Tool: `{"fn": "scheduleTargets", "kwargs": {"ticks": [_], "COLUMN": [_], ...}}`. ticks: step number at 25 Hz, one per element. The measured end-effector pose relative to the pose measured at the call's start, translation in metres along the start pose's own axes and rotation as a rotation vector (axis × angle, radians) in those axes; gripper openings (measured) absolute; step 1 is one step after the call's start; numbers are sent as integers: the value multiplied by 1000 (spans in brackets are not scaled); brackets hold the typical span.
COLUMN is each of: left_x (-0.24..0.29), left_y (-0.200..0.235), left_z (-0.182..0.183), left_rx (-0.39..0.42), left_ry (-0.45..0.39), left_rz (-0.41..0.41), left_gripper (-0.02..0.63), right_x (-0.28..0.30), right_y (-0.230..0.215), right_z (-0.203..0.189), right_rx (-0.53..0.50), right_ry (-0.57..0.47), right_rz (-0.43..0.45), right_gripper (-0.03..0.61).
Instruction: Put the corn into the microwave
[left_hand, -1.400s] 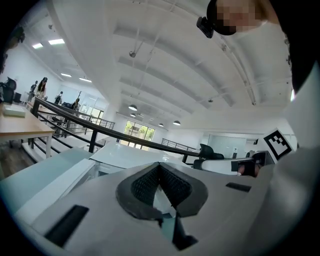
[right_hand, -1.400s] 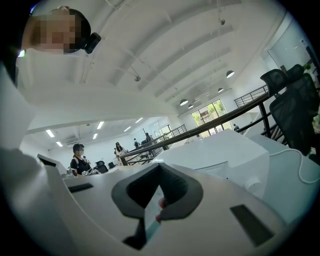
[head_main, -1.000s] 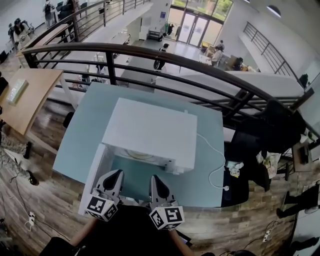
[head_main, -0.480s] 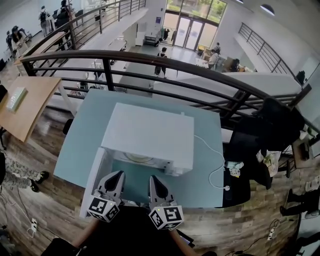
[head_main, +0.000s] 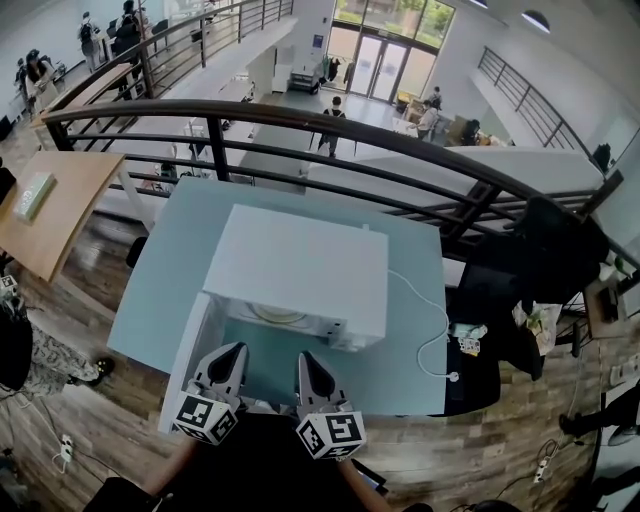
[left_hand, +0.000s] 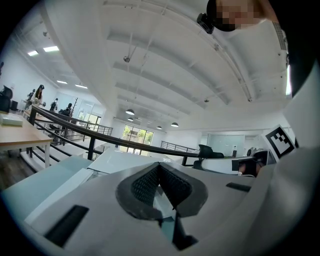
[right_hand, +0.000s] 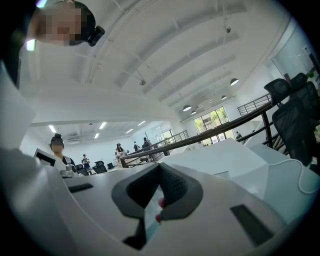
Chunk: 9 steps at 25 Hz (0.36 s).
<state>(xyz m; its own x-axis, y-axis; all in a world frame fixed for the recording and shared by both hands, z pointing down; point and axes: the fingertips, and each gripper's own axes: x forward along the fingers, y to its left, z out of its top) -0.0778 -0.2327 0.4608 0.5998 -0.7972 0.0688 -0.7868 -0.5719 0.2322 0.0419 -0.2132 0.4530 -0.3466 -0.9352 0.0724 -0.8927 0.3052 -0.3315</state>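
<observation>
We hold both grippers low and close to our body, at the near edge of the pale blue table (head_main: 160, 260). The left gripper (head_main: 236, 350) has its 2 jaws pressed together with nothing between them. The right gripper (head_main: 306, 358) is clenched the same way, also empty. Just beyond their tips stands the white microwave (head_main: 300, 260), its door (head_main: 192, 340) open to the left, beside the left gripper. Inside the cavity lies a pale round shape (head_main: 278, 313), perhaps the turntable; we cannot pick out the corn in any view. A white cable (head_main: 425, 315) trails from the microwave across the table on the right.
</observation>
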Motion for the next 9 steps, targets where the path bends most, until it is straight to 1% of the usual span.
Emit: {"fn": "scheduleTargets", "kwargs": {"ticks": [5,9], "left_x": [-2,0], "left_y": [1,-1], "left_z": [1,-2], "left_rx": [0,-9], "left_ry": [4,16], "left_rz": [3,-7], "left_gripper": [2,2], "right_x": [0,-2], "right_y": [4,-1], "right_z": [-2,-5], "right_rx": [-2,5], "right_ry": [9,18], "right_rz": [2,-13], "right_gripper": [8,8]}}
